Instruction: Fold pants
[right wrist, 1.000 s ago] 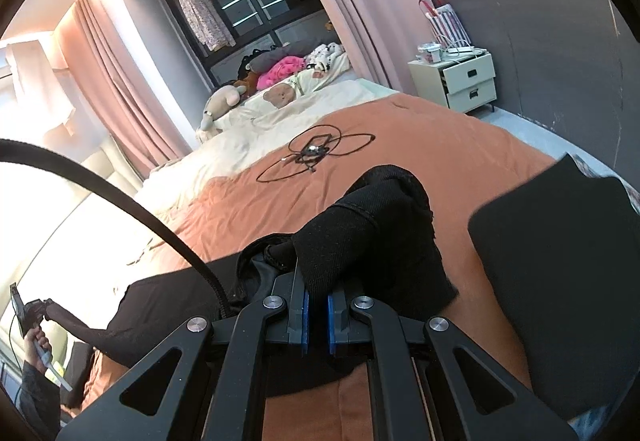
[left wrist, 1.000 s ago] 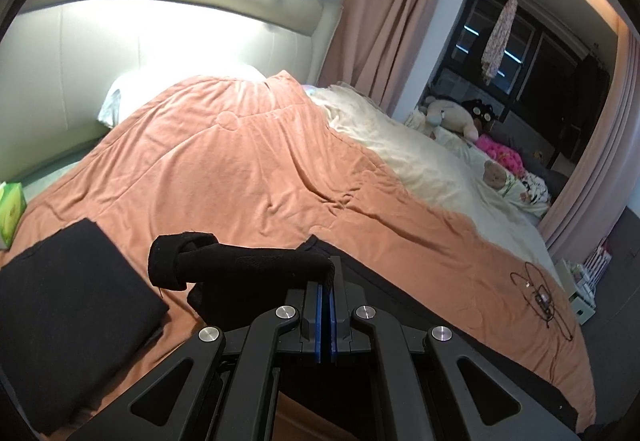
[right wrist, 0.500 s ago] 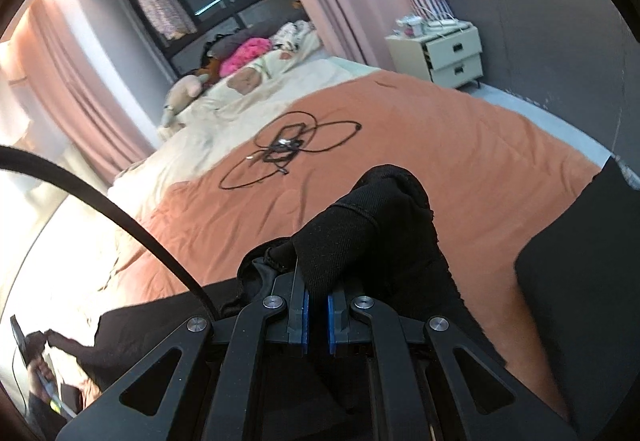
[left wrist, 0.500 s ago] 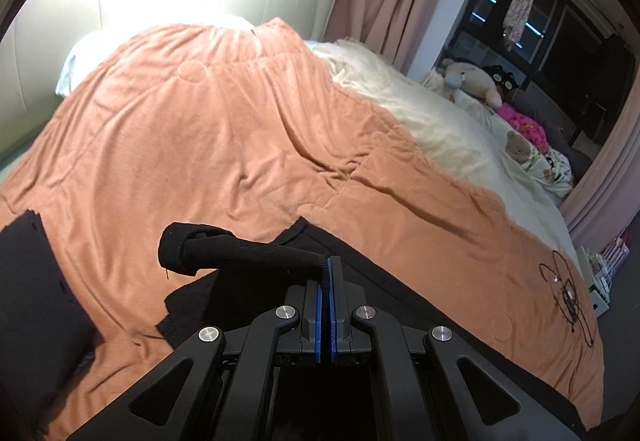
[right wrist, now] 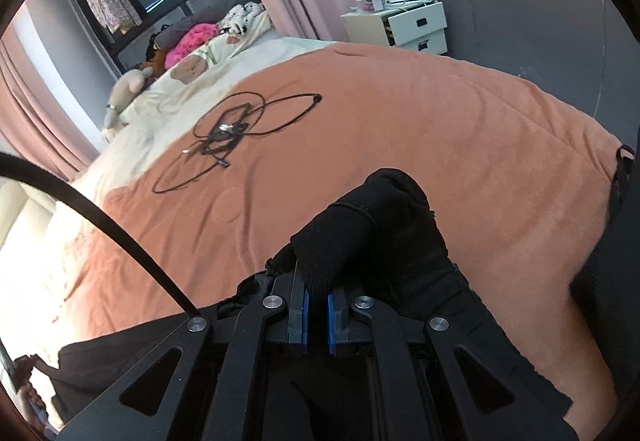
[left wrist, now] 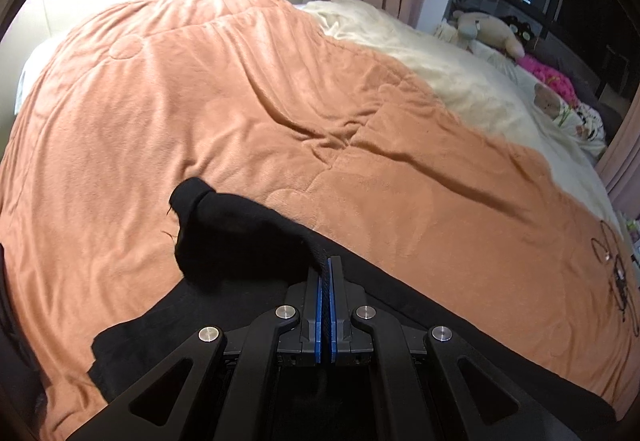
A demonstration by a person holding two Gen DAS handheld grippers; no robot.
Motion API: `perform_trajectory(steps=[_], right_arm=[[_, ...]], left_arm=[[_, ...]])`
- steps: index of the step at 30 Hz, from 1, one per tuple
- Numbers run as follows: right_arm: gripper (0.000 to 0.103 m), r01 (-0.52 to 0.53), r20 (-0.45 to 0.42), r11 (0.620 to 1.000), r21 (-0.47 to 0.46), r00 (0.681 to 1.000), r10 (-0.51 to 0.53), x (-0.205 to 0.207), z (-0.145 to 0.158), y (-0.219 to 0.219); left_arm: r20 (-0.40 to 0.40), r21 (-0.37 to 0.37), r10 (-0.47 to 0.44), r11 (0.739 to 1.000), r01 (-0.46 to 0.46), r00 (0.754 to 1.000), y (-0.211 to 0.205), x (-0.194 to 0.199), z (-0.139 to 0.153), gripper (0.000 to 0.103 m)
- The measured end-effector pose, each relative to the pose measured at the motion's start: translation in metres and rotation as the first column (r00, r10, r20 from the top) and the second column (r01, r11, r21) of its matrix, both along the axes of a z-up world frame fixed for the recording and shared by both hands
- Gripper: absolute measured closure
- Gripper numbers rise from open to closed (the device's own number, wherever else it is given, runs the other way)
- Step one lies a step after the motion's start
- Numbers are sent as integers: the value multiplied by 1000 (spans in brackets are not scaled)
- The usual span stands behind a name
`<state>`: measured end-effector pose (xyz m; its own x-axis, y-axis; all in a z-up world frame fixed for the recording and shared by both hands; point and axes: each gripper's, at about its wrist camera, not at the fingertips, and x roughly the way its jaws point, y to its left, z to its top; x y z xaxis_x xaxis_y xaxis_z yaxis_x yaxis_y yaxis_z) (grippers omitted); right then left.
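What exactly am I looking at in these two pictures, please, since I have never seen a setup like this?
A person holds two hand-held grippers, each carrying a fisheye camera looking along its fingers. One picture is from the left gripper, the other from the right gripper. Both are clamped shut on black pants, which drape over an orange blanket covering a bed. A black cable lies coiled on the blanket further off, stuffed toys sit by the window, and a white nightstand stands behind.

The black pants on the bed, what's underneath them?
The black pants lie on an orange blanket, pinched by the left gripper and right gripper. Whatever sits directly beneath the fabric is covered and cannot be seen.
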<state>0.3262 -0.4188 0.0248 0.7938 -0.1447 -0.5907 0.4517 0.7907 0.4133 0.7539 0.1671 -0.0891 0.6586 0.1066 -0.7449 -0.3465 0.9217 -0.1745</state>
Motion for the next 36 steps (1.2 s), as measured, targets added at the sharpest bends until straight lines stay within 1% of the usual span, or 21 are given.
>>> perform_trajectory(steps=[3, 5, 8, 12, 15, 16, 18, 19, 20, 21, 22, 23, 24, 25, 28, 29, 32, 36], right_arm=[[100, -3, -18, 999, -36, 1000, 2, 14, -5, 5], [100, -5, -35, 999, -46, 999, 3, 21, -9, 7], [100, -8, -38, 999, -49, 999, 6, 31, -10, 6], [100, -6, -47, 998, -68, 999, 3, 46, -11, 4], [100, 8, -41, 998, -60, 999, -10, 57, -17, 0], [100, 12, -39, 998, -61, 999, -14, 58, -20, -1], [99, 5, -56, 997, -72, 998, -9, 64, -25, 1], [95, -8, -74, 997, -79, 997, 3, 64, -27, 4], [92, -19, -80, 996, -82, 997, 13, 62, -27, 5], [87, -35, -81, 996, -82, 996, 28, 60, -25, 6], [63, -55, -68, 996, -77, 996, 49, 55, -22, 7], [34, -66, -53, 995, -70, 997, 62, 51, -18, 5], [23, -74, -29, 995, -67, 997, 72, 41, -13, 5], [16, -72, -21, 995, -72, 997, 71, 32, -10, 3], [17, -160, -5, 986, -45, 987, 159, 3, -2, 7], [17, -172, -4, 984, -47, 985, 172, -4, -1, 8], [17, -197, -15, 976, -94, 980, 197, -33, 2, 12], [17, -208, -43, 972, -113, 978, 204, -61, 3, 12]], left_arm=[[-36, 12, 17, 1000, -17, 999, 0, 15, -12, 101], [-48, 35, 28, 999, -26, 998, 1, 25, -19, 101], [-54, 60, 40, 998, -37, 998, 3, 36, -24, 101], [-65, 61, 62, 996, -58, 996, 8, 51, -32, 101], [-62, 64, 74, 995, -70, 995, 9, 58, -35, 100], [-66, 66, 69, 996, -65, 995, 9, 59, -35, 98], [-102, 56, 44, 998, -38, 994, 9, 60, -35, 72], [-113, 55, 38, 998, -32, 993, 9, 59, -33, 41], [-102, 55, 33, 998, -28, 994, 9, 55, -29, 20], [-63, 61, 23, 998, -20, 998, 10, 47, -21, 16], [-33, 69, 12, 998, -9, 999, 10, 41, -15, 12], [-19, 75, 3, 997, -1, 1000, 10, 35, -10, 12], [-23, 70, -6, 997, 8, 1000, 12, 30, -7, 12], [-31, 63, -14, 998, 16, 999, 14, 26, -6, 12], [-29, 47, -11, 999, 13, 1000, 24, 6, -2, 12], [-29, 49, -10, 999, 12, 1000, 27, -1, 0, 12], [-30, 36, -9, 999, 10, 1000, 37, -27, 5, 12], [-33, 22, -23, 999, 24, 999, 41, -61, 8, 14]])
